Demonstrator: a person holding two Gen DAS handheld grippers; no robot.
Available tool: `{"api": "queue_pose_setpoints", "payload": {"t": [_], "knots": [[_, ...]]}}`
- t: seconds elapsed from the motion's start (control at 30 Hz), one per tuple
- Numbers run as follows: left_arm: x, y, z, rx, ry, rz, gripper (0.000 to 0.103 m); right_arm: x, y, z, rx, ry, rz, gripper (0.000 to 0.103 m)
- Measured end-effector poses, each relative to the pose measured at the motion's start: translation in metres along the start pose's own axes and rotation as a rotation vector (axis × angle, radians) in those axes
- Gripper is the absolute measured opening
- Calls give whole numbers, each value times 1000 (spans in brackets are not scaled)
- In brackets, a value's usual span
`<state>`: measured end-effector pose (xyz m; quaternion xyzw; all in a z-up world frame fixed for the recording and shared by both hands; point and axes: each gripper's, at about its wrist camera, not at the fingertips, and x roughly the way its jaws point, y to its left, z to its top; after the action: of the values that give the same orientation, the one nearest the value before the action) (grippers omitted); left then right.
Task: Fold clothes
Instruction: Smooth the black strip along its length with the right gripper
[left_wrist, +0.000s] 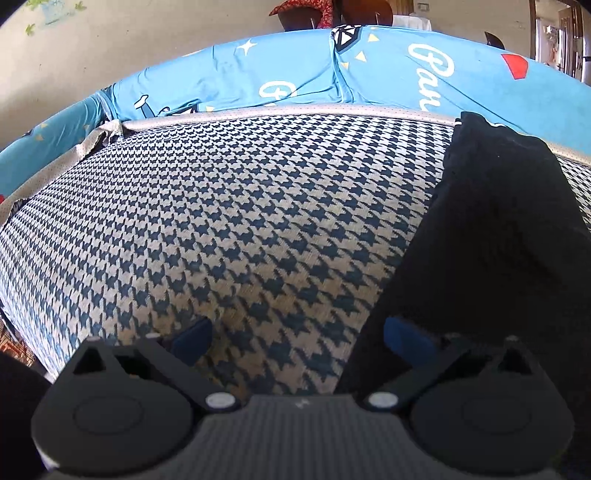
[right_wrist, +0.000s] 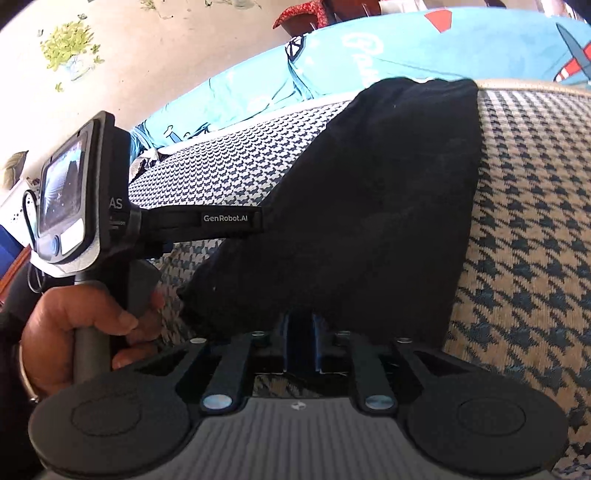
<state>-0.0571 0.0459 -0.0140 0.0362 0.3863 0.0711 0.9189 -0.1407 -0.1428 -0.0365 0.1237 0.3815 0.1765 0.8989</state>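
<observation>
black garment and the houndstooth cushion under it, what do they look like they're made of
Black garment: looks like a soft matte knit or fleece; it drapes in limp folds with no sheen, but its weave is too dark to make out.
Houndstooth cushion: looks like coarse woven upholstery cloth in dark blue and cream, with visible thread texture, edged by a pale piping with fine dots.

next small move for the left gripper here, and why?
Probably shift the left gripper right to straddle the black garment edge, then close. Its jaws are open with only one blue pad over the cloth, the other over the houndstooth cushion. The right gripper already looks shut on the garment's near edge.
</observation>
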Motion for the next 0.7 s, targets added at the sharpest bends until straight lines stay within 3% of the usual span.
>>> {"api": "queue_pose_setpoints", "payload": {"t": [0.27, 0.5, 0.7], "knots": [[-2, -4, -2, 19, -9, 49, 103, -1, 0, -1, -8, 6, 5, 15], [3, 10, -3, -30, 15, 124, 103, -2, 0, -2, -10, 5, 6, 15], [3, 24, -2, -94, 32, 50, 103, -6, 8, -4, -55, -26, -13, 16]]}}
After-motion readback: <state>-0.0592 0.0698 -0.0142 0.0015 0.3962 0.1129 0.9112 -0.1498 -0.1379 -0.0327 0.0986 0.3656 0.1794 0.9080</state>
